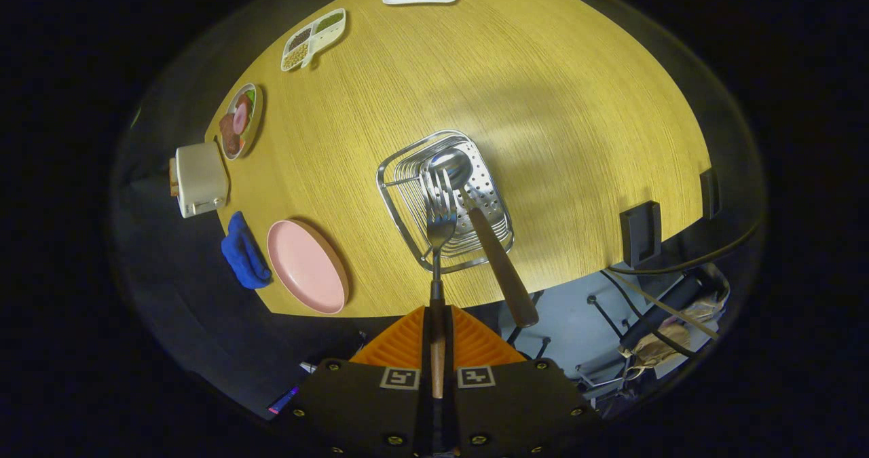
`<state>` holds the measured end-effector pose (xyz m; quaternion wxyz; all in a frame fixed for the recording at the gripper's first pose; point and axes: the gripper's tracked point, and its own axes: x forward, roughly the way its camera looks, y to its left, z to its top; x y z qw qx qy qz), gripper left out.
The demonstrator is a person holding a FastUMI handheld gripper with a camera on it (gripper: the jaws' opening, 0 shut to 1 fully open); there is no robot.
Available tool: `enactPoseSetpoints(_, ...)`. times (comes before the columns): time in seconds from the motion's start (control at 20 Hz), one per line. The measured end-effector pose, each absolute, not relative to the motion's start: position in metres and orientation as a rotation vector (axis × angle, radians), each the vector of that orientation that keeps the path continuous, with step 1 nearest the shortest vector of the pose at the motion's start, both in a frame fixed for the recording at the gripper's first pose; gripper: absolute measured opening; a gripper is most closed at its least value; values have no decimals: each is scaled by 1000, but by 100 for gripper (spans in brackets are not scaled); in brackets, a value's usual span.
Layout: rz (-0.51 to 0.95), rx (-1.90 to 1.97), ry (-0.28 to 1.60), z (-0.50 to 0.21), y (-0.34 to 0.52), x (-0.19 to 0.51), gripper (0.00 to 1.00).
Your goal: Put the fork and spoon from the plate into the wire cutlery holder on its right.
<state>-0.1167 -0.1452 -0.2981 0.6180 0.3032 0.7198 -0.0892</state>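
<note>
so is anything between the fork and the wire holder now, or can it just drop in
Nothing stands between them. The gripper is shut on the fork, whose tines hang over the wire cutlery holder. Only the spoon already lies in the holder, just beside the tines, its handle sticking out over the rim.

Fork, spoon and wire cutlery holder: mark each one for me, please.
fork [440, 222]: gripper view, on its neck just below the tines, handle clamped between the fingers.
spoon [451, 168]: gripper view, on its bowl, lying in the holder.
wire cutlery holder [396, 208]: gripper view, on its wire wall nearest the pink plate.
</note>
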Motion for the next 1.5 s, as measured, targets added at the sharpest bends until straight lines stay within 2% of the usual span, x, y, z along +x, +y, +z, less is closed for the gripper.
enactPoseSetpoints(0.2, -213, 720, 1655, -293, -153, -113, 6)
enactPoseSetpoints(0.25, -217, 717, 1646, -292, -155, -112, 9)
enactPoseSetpoints(0.45, -219, 742, 1608, -287, -155, -104, 12)
enactPoseSetpoints(1.0, -220, 733, 1553, -281, -155, -111, 12)
enactPoseSetpoints(1.05, -226, 732, 1544, -280, -157, -111, 18)
enactPoseSetpoints(1.15, -227, 746, 1523, -278, -158, -109, 18)
enactPoseSetpoints(1.2, -233, 747, 1513, -277, -157, -107, 23)
enactPoseSetpoints(1.25, -235, 744, 1501, -276, -159, -106, 33)
enactPoseSetpoints(1.5, -252, 738, 1372, -265, -166, -86, 33)
